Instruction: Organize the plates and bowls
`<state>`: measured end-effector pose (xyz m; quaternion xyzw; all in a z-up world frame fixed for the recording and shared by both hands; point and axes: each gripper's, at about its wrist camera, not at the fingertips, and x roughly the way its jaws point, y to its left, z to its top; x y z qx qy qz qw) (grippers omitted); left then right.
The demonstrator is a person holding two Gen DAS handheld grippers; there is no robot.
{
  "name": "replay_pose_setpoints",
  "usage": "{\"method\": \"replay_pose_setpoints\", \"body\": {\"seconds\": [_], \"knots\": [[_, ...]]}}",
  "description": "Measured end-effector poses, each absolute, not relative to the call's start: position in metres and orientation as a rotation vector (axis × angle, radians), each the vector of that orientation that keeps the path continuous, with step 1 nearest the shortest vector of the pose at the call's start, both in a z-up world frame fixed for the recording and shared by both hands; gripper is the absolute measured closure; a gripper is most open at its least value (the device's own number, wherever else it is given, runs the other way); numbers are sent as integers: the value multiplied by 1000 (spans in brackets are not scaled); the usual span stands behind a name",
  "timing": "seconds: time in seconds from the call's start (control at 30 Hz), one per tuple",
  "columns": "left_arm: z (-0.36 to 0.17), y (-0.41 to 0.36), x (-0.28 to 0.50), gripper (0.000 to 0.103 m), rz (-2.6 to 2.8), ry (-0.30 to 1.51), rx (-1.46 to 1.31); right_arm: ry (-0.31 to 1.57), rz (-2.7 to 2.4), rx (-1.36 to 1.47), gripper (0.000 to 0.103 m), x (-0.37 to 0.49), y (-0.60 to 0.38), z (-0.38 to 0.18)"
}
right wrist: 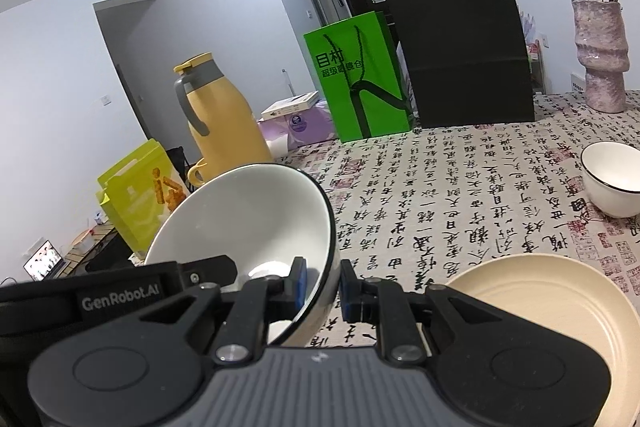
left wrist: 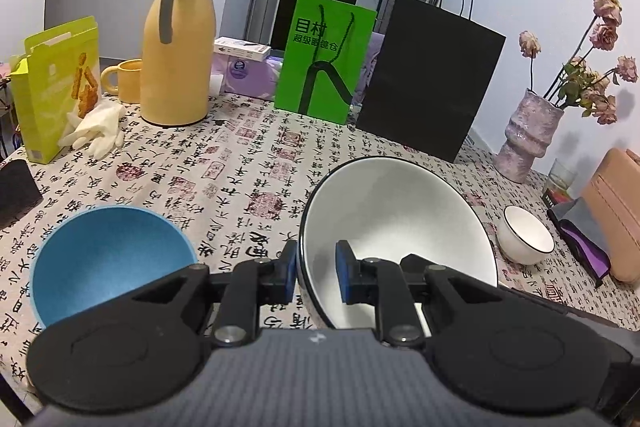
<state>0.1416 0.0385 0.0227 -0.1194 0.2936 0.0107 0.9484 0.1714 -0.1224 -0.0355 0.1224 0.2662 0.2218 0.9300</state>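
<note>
A large white bowl with a black rim (left wrist: 400, 215) is held by both grippers, lifted and tilted. My left gripper (left wrist: 316, 271) is shut on its left rim, one pad inside and one outside. My right gripper (right wrist: 323, 287) is shut on the opposite rim of the same bowl (right wrist: 248, 219). A blue bowl (left wrist: 108, 259) sits on the table left of my left gripper. A small white bowl (left wrist: 526, 241) stands at the right; it also shows in the right wrist view (right wrist: 612, 183). A cream plate (right wrist: 544, 311) lies by my right gripper.
On the calligraphy tablecloth (left wrist: 240, 171) stand a yellow thermos (left wrist: 178, 43), a yellow mug (left wrist: 124, 81), a green box (left wrist: 56, 87), white gloves (left wrist: 96, 131), a green bag (left wrist: 324, 59), a black bag (left wrist: 428, 79) and a vase of dried flowers (left wrist: 528, 135).
</note>
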Motion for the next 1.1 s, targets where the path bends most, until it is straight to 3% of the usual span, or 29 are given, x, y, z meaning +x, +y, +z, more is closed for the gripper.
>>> {"method": "replay_pose_setpoints", "body": {"seconds": [1.1], "knots": [[22,117,114,84,100,535,-331,536,558,178,86,165,-47,-30]]}}
